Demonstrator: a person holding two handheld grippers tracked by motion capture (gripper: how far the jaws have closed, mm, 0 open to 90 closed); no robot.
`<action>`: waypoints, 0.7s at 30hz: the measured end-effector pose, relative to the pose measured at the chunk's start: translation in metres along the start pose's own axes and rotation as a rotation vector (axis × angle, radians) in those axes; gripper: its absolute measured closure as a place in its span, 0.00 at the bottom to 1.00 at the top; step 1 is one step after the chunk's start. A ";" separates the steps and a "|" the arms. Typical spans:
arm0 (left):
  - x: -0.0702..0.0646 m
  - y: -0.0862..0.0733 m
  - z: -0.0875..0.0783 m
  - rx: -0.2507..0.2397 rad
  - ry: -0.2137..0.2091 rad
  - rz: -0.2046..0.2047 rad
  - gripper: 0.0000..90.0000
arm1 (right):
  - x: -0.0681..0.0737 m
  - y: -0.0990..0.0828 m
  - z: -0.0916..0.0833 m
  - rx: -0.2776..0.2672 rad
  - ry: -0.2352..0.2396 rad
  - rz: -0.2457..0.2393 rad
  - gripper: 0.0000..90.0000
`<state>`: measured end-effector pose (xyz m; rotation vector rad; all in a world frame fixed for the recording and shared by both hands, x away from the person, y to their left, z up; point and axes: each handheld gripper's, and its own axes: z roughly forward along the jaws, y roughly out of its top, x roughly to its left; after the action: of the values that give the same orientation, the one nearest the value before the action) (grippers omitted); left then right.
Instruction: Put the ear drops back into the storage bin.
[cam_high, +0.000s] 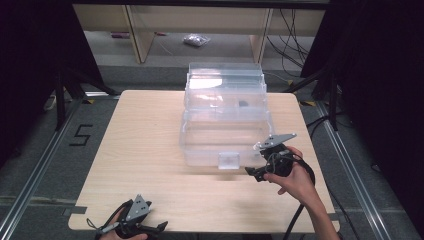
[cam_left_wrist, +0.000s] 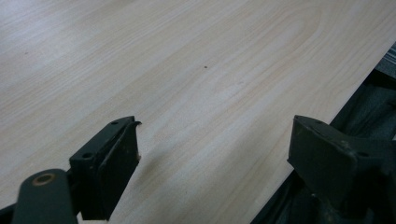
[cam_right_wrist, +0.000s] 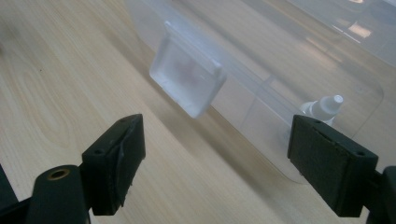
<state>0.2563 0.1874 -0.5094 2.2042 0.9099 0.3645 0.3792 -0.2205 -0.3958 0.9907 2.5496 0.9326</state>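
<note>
**Right Hand-Held Gripper Lined Up on the Box Latch**

Sits at the middle of the counter (cam_high: 145, 150), toward the far edge: a clear plastic box (cam_high: 225, 120), lid down, front wall turned to the person. Hangs from the middle of that front wall a frosted latch (cam_high: 229, 160), flap tilted slightly outward in the right gripper view (cam_right_wrist: 189, 79), which makes it an easy tab to catch from below or the side.

Hovers just right of the latch and close to the box's front right corner: the right hand-held gripper (cam_high: 256, 172), jaws spread wide and empty, pointed left toward the flap. Probably held low and side-on so that one jaw can slip behind the flap; not yet touching it.

Shows through the clear wall, near the right jaw in that view: a small white bottle (cam_right_wrist: 324, 108) lying inside the box, likely the reason for opening it.

Rests at the near left edge of the counter, well apart from the box: the left hand-held gripper (cam_high: 152, 229), jaws likewise spread over bare wood, seemingly parked out of the way and free to steady the box if the lid resists.
</note>
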 end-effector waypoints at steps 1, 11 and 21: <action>0.000 0.000 0.000 0.000 0.000 0.000 0.17 | -0.001 0.000 0.001 -0.011 0.006 -0.018 0.22; 0.000 0.000 -0.001 0.006 -0.009 0.008 0.17 | 0.005 -0.005 0.004 -0.026 0.003 0.022 0.20; 0.000 0.000 -0.001 -0.002 0.000 0.002 0.17 | 0.013 -0.012 0.008 -0.062 0.025 0.016 0.20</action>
<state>0.2564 0.1876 -0.5086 2.2037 0.9070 0.3661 0.3673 -0.2148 -0.4091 0.9893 2.5199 1.0281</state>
